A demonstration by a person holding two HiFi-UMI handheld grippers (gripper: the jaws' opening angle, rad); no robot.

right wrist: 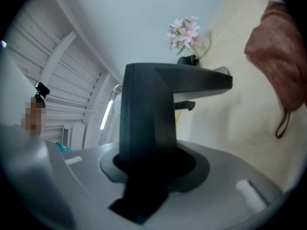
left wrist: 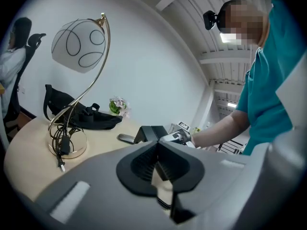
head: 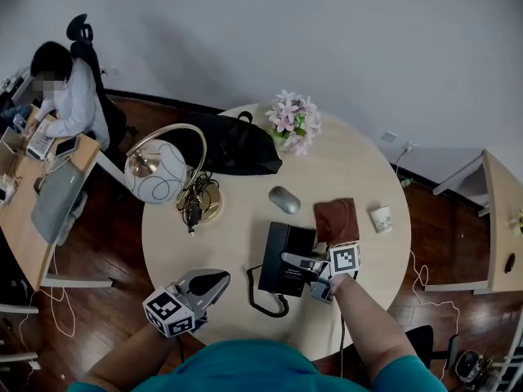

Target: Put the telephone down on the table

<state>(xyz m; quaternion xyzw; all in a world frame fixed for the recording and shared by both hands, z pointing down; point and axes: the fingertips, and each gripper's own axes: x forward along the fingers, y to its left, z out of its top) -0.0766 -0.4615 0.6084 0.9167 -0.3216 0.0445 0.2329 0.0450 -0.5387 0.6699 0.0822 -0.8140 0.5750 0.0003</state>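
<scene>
A black telephone (head: pixel 282 256) is at the near middle of the round pale table (head: pixel 343 162), its coiled cord (head: pixel 263 296) looping toward me. My right gripper (head: pixel 298 261) reaches in from the right and is shut on the telephone's right side. In the right gripper view the black telephone body (right wrist: pixel 148 109) fills the space between the jaws of the right gripper (right wrist: pixel 153 162). Whether the telephone rests on the tabletop or hangs just above it I cannot tell. My left gripper (head: pixel 214 280) hovers at the table's near left edge, pads together, holding nothing. The left gripper (left wrist: pixel 158 164) looks toward the telephone (left wrist: pixel 148 133).
A globe lamp (head: pixel 155 171) with a gold arm stands at the left, a black bag (head: pixel 233 145) and flowers (head: pixel 294 121) at the back. A grey mouse (head: pixel 284 199), a brown cloth (head: pixel 337 219) and a paper cup (head: pixel 382 219) lie nearby. A person (head: pixel 73 96) sits at a far-left desk.
</scene>
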